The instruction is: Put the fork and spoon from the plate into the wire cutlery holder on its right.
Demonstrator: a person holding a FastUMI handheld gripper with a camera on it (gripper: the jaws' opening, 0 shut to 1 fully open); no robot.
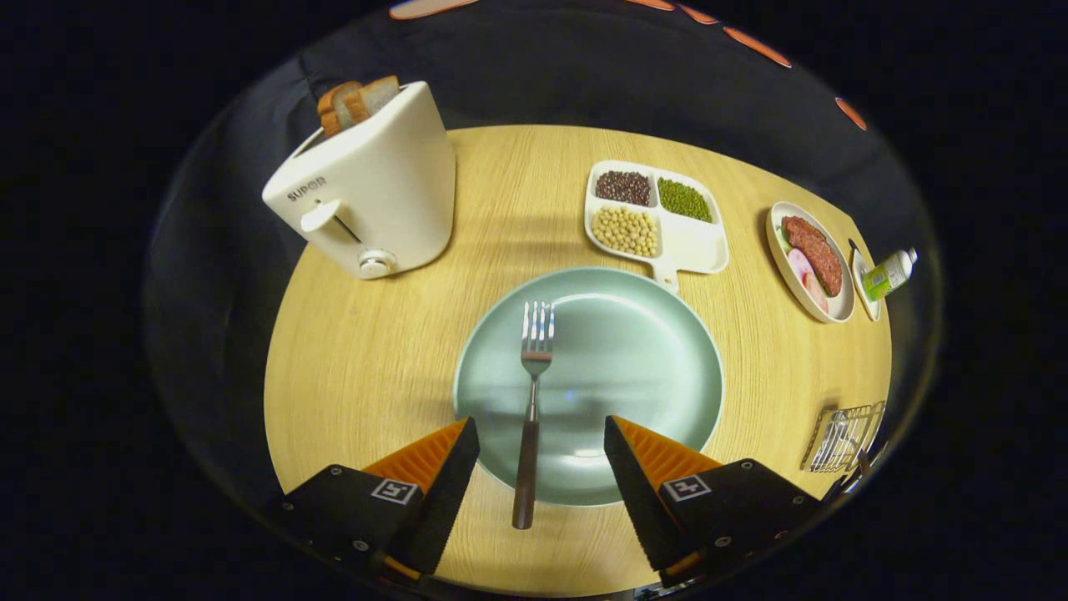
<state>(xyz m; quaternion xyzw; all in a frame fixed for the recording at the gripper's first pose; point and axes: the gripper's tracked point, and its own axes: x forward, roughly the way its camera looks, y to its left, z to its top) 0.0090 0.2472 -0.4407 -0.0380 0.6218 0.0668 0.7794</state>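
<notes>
The fork (pixel 531 401) lies on the plate (pixel 659 401), handle pointing back between the wide-spread, empty fingers (pixel 542 446); its long axis runs straight ahead. The wire holder (pixel 844 436) sits right.

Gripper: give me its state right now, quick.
Gripper: open, holding nothing; its fingers straddle the handle of the fork that lies on the plate, without touching it.
</notes>
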